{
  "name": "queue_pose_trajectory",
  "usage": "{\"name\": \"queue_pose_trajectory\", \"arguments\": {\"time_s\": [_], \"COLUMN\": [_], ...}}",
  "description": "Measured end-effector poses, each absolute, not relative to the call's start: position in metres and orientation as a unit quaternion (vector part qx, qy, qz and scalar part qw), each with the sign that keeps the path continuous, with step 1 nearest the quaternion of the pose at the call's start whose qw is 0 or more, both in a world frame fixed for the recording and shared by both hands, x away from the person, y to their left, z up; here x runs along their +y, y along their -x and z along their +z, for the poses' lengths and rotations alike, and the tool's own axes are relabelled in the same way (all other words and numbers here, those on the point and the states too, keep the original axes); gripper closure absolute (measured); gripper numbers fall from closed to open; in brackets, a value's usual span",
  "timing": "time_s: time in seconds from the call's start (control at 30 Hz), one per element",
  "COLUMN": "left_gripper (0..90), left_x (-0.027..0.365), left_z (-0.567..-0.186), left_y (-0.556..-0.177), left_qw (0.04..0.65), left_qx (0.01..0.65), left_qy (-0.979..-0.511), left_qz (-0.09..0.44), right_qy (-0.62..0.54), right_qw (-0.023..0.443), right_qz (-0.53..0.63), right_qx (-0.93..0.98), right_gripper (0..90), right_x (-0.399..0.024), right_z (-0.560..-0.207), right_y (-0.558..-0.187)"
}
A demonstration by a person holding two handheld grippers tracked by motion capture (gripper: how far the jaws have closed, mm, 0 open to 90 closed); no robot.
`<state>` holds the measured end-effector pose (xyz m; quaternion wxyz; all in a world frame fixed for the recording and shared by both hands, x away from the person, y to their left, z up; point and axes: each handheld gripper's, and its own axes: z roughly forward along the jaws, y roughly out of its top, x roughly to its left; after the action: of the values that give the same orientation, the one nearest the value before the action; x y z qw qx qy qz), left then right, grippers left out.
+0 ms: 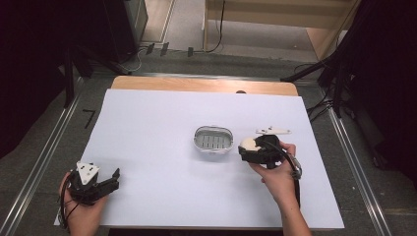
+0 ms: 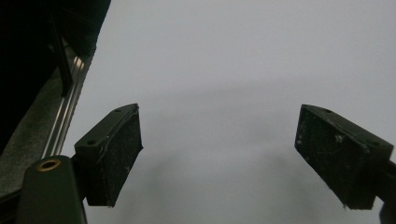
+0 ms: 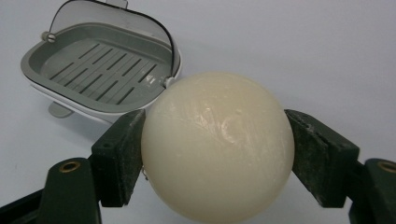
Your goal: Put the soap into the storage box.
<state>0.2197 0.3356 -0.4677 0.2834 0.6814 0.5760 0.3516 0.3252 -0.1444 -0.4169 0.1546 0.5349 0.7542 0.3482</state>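
Right gripper view puts it plainest: my right claw [image 3: 217, 154] is clamped on a cream-white ball [image 3: 217, 147], one pad pressed against each side, the ball bulging well past both. It may be a round soap, though its surface is too smooth for me to say for sure. Seen from above, that claw sits right of centre on the desk [image 1: 147, 137], held in my right hand [image 1: 278, 172]. My left claw [image 1: 101, 184] waits at the near left corner, jaws spread wide with nothing between them, over bare white sheet. Just beyond the ball, to the left, lies the grey slotted dish [image 3: 100, 72] with its clear lid tipped up at the far side. I judge I am mid-carry. Next I must bring the ball over the dish's slots, lower it, and release it gently so it doesn't roll.
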Motion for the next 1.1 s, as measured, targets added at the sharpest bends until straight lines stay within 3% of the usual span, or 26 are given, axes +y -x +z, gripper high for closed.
{"name": "queue_pose_trajectory", "arguments": {"time_s": [1.1], "left_gripper": [15.7], "left_x": [0.336], "left_z": [-0.468], "left_y": [-0.22], "left_qw": [0.284], "left_qx": [0.576], "left_qy": [-0.682], "left_qz": [0.35], "right_qy": [-0.504], "right_qw": [0.152], "right_qz": [0.354], "right_qx": [0.773], "right_gripper": [25.8], "right_x": [-0.097], "right_z": [-0.406], "right_y": [-0.337]}}
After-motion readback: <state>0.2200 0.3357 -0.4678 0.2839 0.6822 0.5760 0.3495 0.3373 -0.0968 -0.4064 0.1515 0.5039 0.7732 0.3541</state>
